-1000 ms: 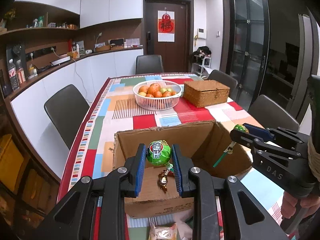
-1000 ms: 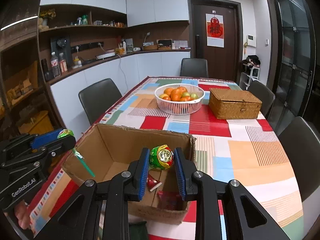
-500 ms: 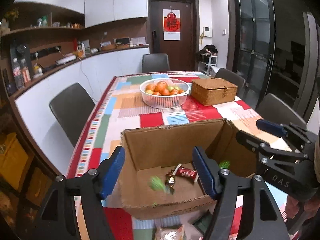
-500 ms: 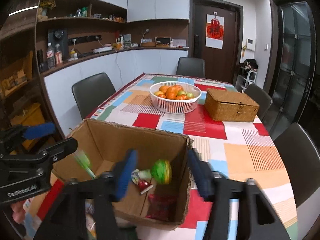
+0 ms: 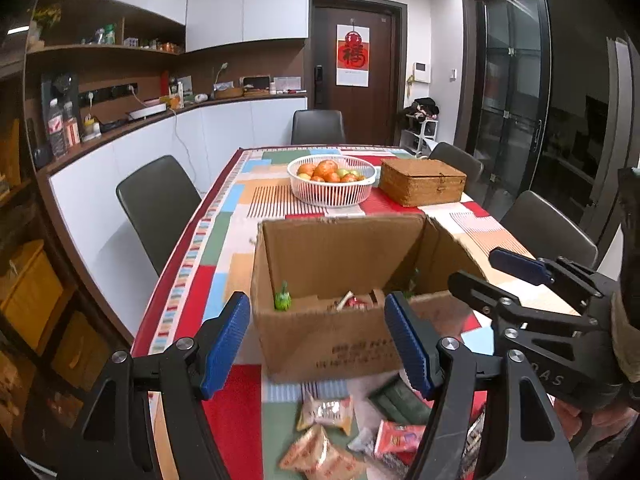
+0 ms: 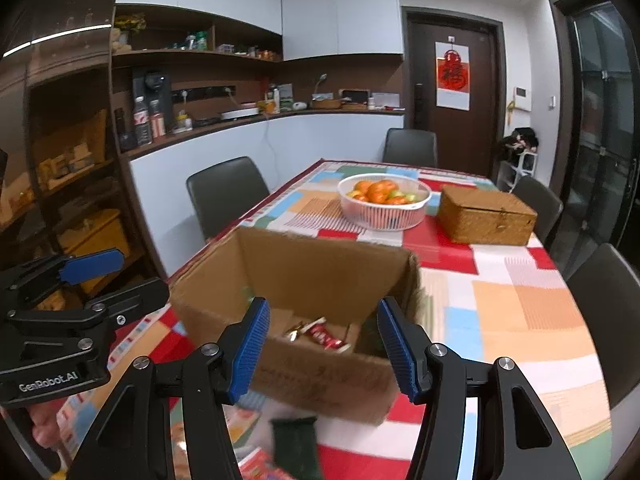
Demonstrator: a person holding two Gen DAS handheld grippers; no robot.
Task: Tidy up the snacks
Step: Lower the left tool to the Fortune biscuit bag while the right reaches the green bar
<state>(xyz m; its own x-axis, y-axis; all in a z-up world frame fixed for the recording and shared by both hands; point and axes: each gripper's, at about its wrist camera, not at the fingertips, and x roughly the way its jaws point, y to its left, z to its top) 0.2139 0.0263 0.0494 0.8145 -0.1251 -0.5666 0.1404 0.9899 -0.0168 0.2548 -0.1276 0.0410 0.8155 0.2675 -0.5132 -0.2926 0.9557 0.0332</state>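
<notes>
Your brown open-topped cardboard box [image 5: 332,344] hides most of its floor behind its near wall; only the top of a green round wrapped candy [image 5: 283,301] and part of a red foil wrapper [image 5: 354,302] show. The loose pile of crinkled snack packets [image 5: 324,432] is cut by the lower edge. In your right wrist view a dark green pouch [image 6: 296,446] is blurred.

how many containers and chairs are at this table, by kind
cardboard box: 1
white fruit basket: 1
wicker box: 1
dark chairs: 4
total: 7
</notes>
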